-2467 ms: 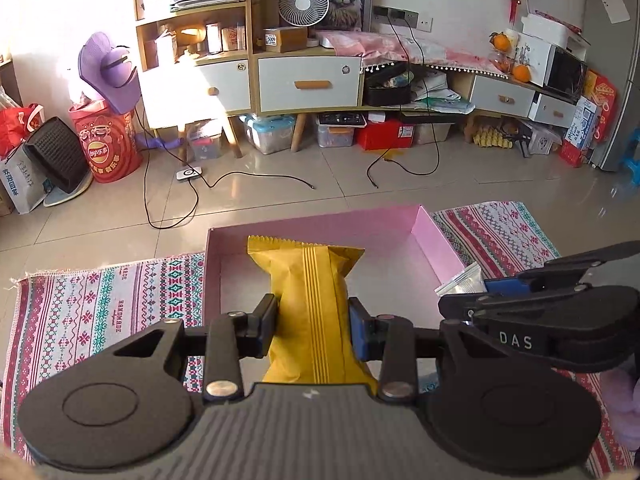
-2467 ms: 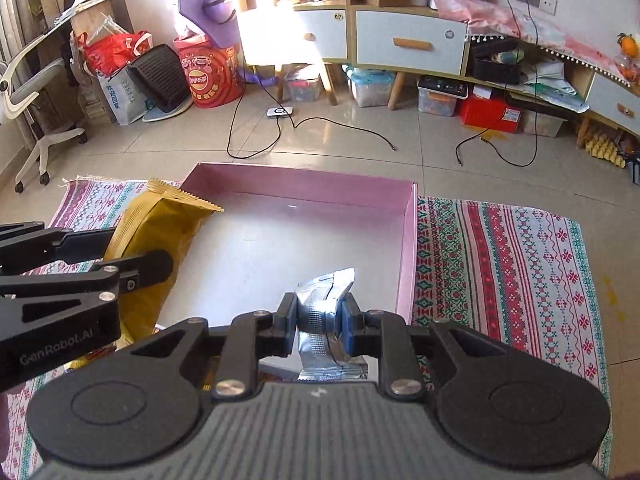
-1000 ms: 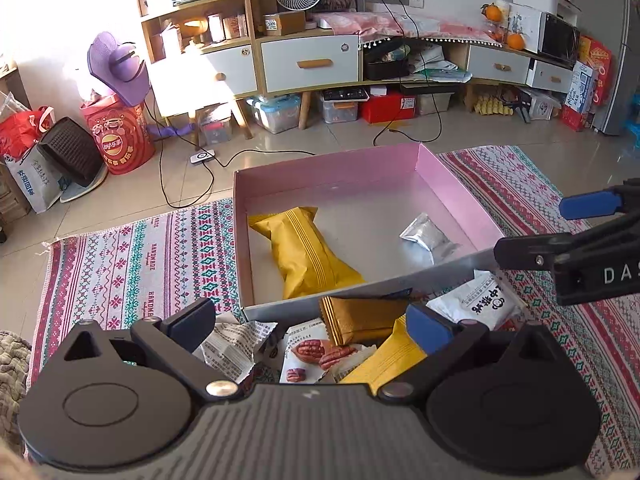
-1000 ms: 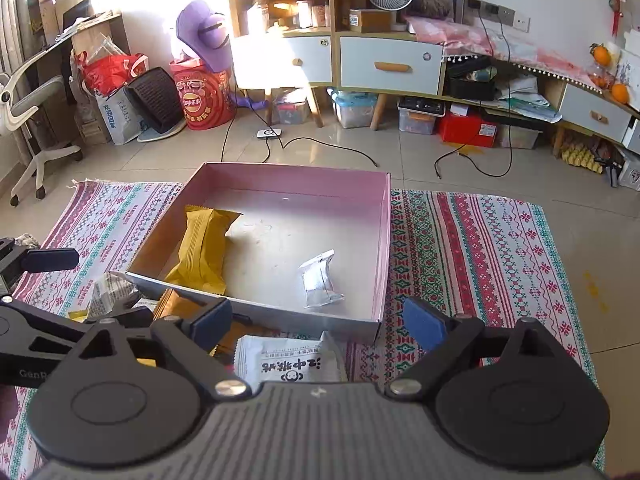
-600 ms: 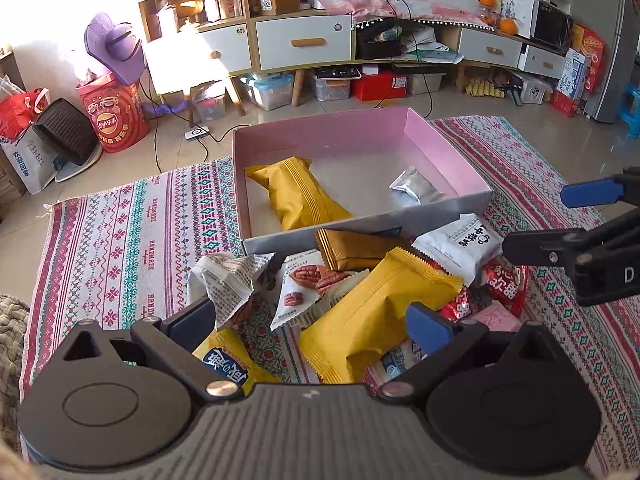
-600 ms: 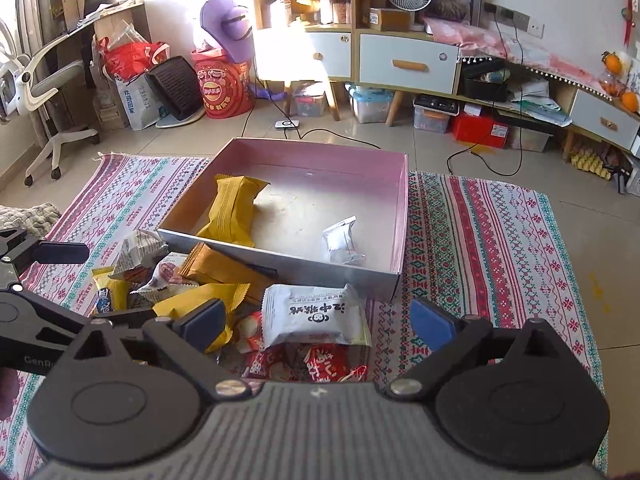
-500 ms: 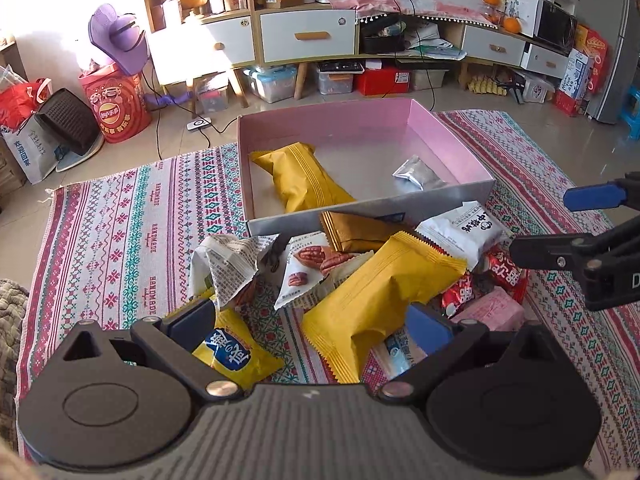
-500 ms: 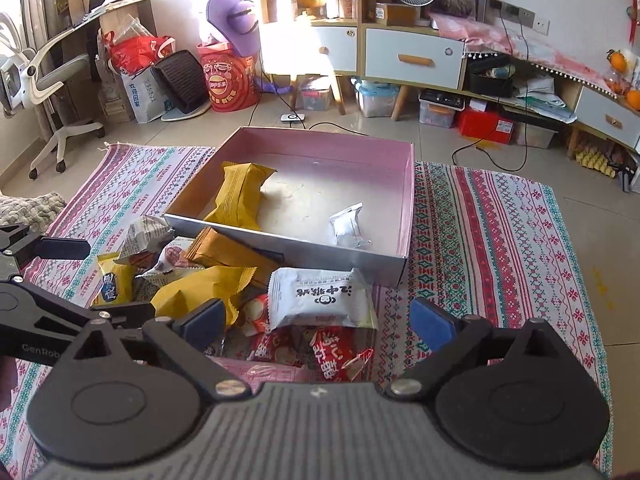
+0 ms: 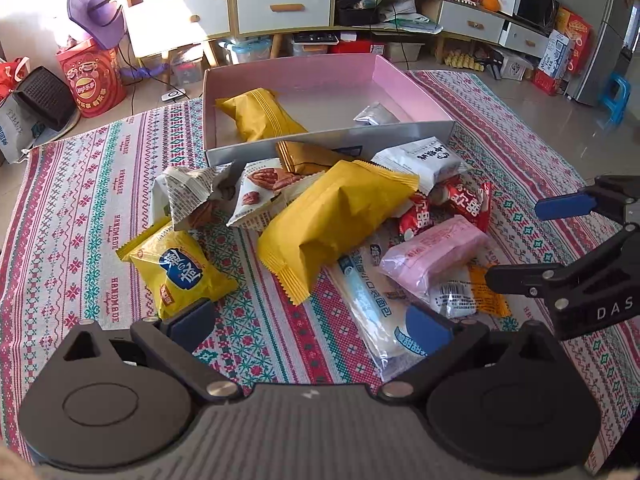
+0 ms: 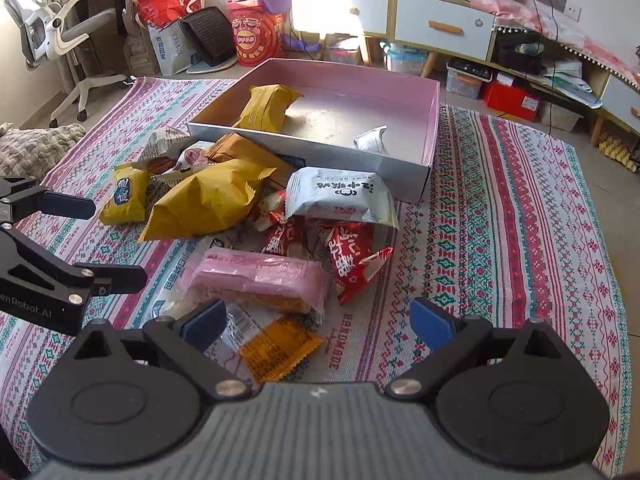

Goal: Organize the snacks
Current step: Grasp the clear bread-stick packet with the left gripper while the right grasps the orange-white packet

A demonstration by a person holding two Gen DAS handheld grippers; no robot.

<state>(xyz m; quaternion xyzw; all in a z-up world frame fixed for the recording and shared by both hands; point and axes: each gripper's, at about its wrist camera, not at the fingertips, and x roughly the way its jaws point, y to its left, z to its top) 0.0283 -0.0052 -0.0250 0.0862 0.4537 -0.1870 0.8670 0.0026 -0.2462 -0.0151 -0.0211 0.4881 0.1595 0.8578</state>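
Observation:
A pink box (image 9: 394, 80) (image 10: 434, 128) sits on a patterned rug and holds a yellow snack pack (image 9: 256, 114) (image 10: 266, 110) and a small silver packet (image 9: 374, 114) (image 10: 372, 140). In front of it lies a pile of snacks: a big yellow pack (image 9: 332, 220) (image 10: 204, 200), a white pack (image 9: 420, 162) (image 10: 340, 196), a pink pack (image 9: 434, 254) (image 10: 256, 280), red packs (image 10: 352, 256), a yellow chip bag (image 9: 176, 272). My left gripper (image 9: 308, 324) is open and empty, above the rug near the pile. My right gripper (image 10: 316, 320) is open and empty, over the pink pack's near end.
The striped rug (image 10: 520, 240) extends right of the pile. Cabinets (image 9: 284, 8), bags (image 9: 92, 80) and cables stand on the tiled floor beyond the box. An office chair (image 10: 60, 40) and a grey cushion (image 10: 36, 148) are at the left.
Both grippers let go of the yellow pack and the silver packet inside the box, opened, and drew back toward me. The snack pile has come into view.

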